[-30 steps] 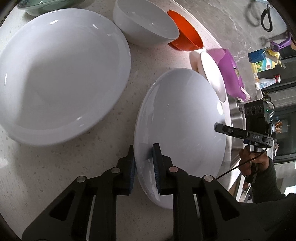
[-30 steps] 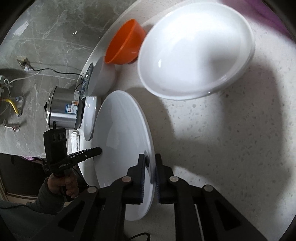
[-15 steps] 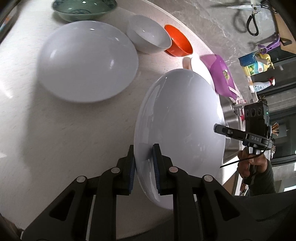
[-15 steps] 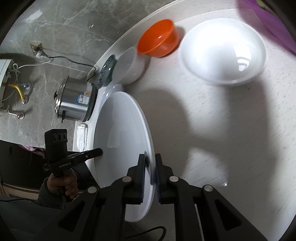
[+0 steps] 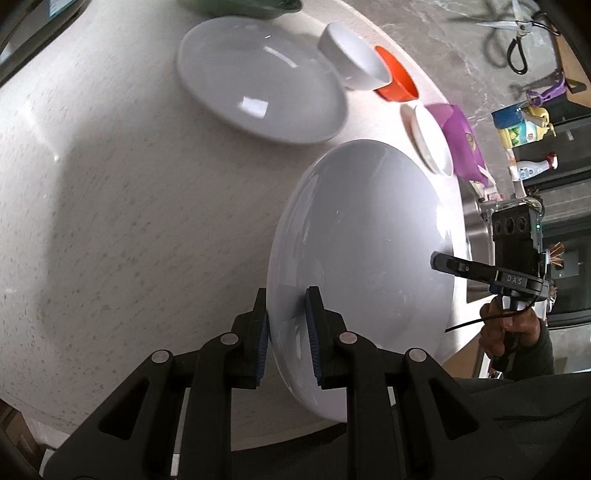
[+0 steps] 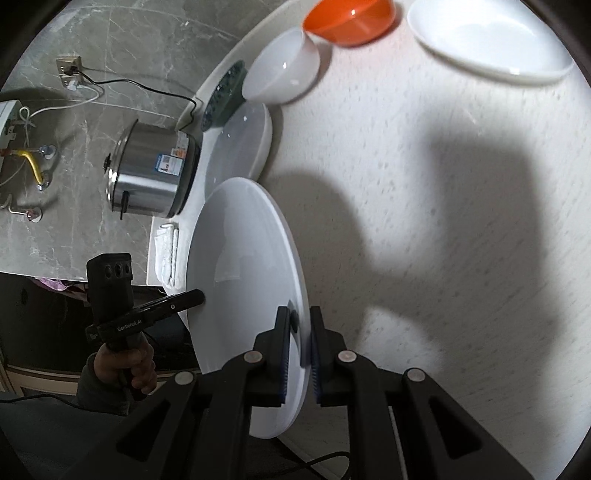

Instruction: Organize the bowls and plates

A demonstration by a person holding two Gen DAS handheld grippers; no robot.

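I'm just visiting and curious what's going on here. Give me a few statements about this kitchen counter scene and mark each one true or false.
1. Both grippers clamp the same big white plate, one on each side of its rim. True: the left gripper and the right gripper each pinch it.
2. The held plate lies flat on the counter. False: it is lifted and tilted on edge.
3. An orange bowl sits beside a white bowl. True.
4. The steel cooker stands between the two bowls. False: it stands off to the side, behind a green dish.
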